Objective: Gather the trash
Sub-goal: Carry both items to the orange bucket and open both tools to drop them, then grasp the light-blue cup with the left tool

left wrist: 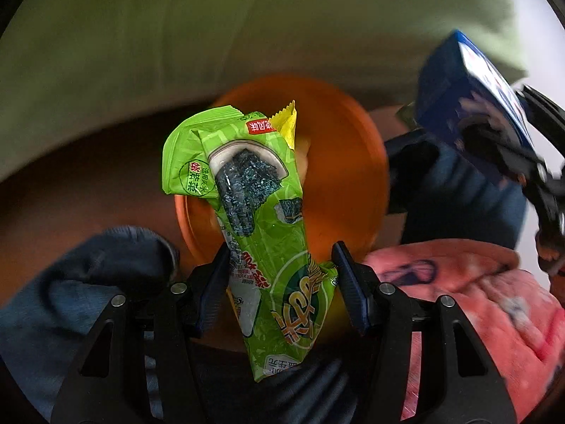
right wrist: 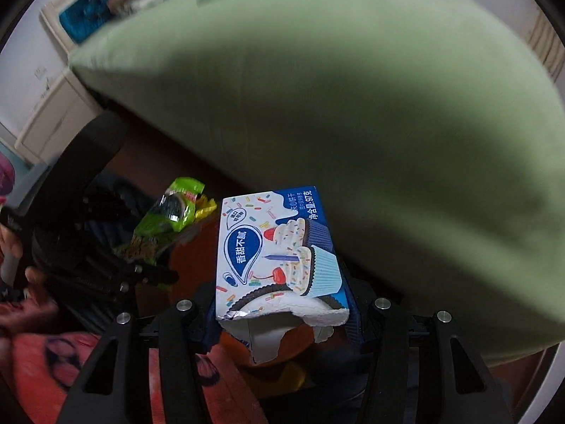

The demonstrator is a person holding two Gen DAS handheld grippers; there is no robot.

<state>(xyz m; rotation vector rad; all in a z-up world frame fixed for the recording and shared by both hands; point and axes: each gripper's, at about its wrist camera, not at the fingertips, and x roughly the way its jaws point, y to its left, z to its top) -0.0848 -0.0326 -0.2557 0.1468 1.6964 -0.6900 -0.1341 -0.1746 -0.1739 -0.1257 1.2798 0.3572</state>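
The green wrapper (left wrist: pixel 261 219) hung between the 2 pads of the left gripper (left wrist: pixel 282 282). Both pads touched its sides, so the gripper was pinching it near the lower part, and the crumpled top of the wrapper pointed away from the camera. A small yellow wrapper (left wrist: pixel 285 123) stuck out beside its top. Directly behind the green wrapper was the orange bin (left wrist: pixel 353 162), round and open, and the wrapper was held above its opening.

The blue box (right wrist: pixel 279 258), a torn cookie carton with cupcakes printed on its white face, sat between the pads of the right gripper (right wrist: pixel 282 311). The pads pressed on its 2 sides, so this gripper was also clamped on its load. The torn end of the box faced the camera. In the left wrist view the same box appeared at the upper right, near the right edge of the bin.

Around the bin there was dark blue cloth (left wrist: pixel 70 282) at the left and pink cloth (left wrist: pixel 476 300) at the right. Behind everything lay a large green cushion (right wrist: pixel 335 88), partly in shadow. At the far left of the right wrist view stood a white cabinet (right wrist: pixel 53 113).
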